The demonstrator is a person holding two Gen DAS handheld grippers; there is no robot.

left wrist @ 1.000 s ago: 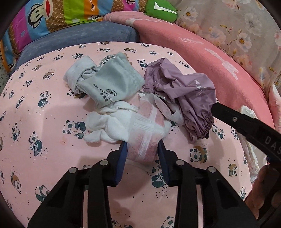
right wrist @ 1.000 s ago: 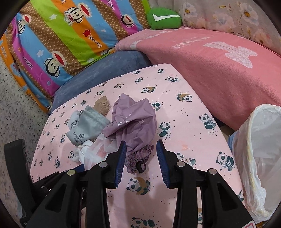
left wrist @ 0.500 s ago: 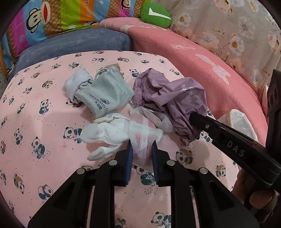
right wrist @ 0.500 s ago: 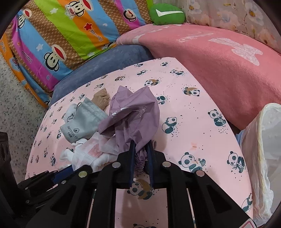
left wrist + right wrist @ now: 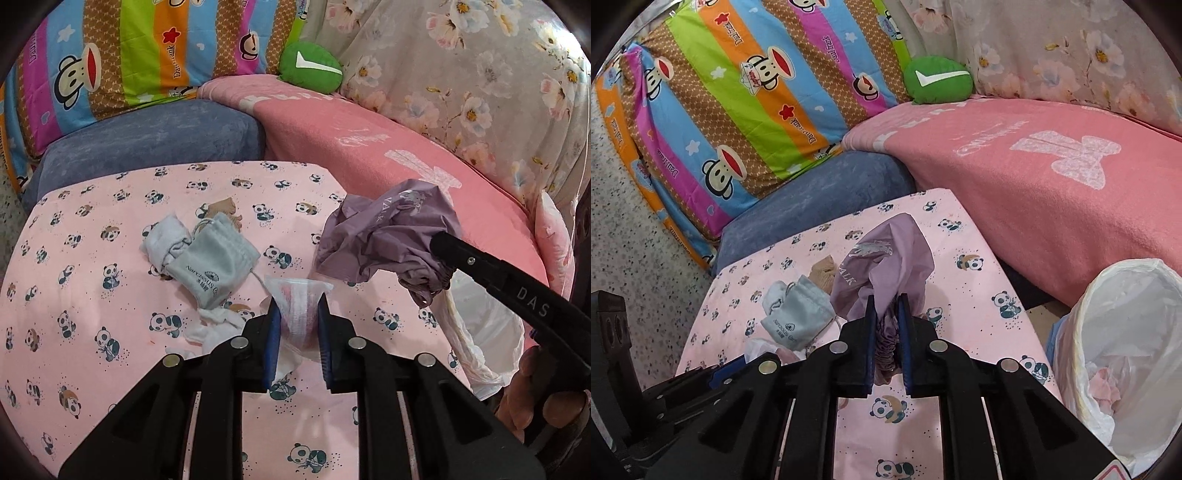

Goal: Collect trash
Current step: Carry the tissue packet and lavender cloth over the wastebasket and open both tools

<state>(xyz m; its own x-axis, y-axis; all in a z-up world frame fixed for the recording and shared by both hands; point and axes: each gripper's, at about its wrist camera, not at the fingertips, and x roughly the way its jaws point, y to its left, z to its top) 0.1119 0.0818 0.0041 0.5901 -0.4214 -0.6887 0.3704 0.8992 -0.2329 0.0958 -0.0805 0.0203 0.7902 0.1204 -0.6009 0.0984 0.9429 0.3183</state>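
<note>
While both grippers are clamped on trash, the carry to the bin (image 5: pixel 1115 354) should be kept high and steady. The left gripper (image 5: pixel 297 325) has its jaws closed on a white wrapper (image 5: pixel 299 295), held above the panda-print counter (image 5: pixel 92 295); the right gripper (image 5: pixel 886 321) has its jaws closed on a purple bag (image 5: pixel 886 258), which hangs slack — its loose end could drag across the grey pouch (image 5: pixel 798 317). The bag should be cleared past the counter edge before release over the lined bin, which stands just beside it. The wrapper is best dropped separately — not together.
</note>
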